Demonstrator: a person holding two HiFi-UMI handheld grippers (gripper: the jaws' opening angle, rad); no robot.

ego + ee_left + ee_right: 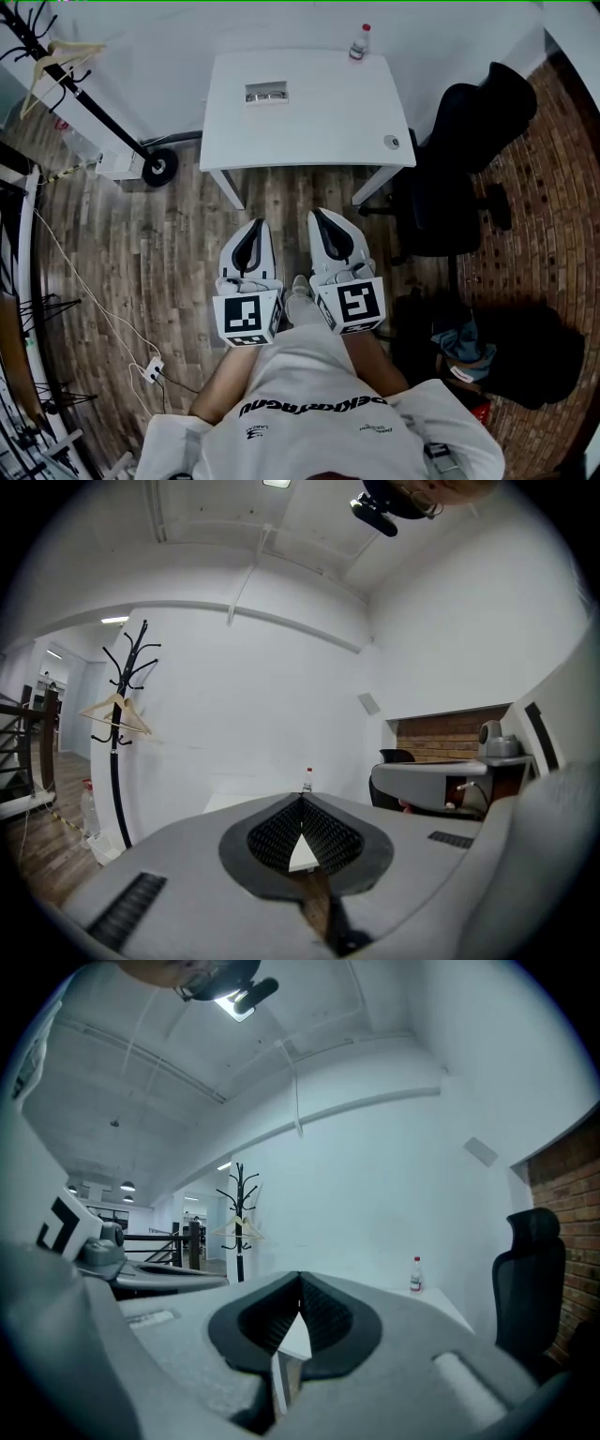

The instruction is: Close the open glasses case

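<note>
The open glasses case [267, 93] lies on the white table [309, 122], toward its far left part, seen only in the head view. My left gripper [253, 230] and right gripper [323, 222] hang side by side over the wooden floor, well short of the table's near edge. Both have their jaws pressed together with nothing between them. In the left gripper view my left gripper [302, 799] points at the table, and in the right gripper view my right gripper [300, 1279] does the same; the case is hidden behind the jaws in both.
A small bottle [359, 42] stands at the table's far edge, and a small round object [392, 142] lies near its right front corner. A black office chair [459, 169] stands right of the table. A coat rack [94, 103] with a wheeled base stands at left. Cables [141, 366] run over the floor.
</note>
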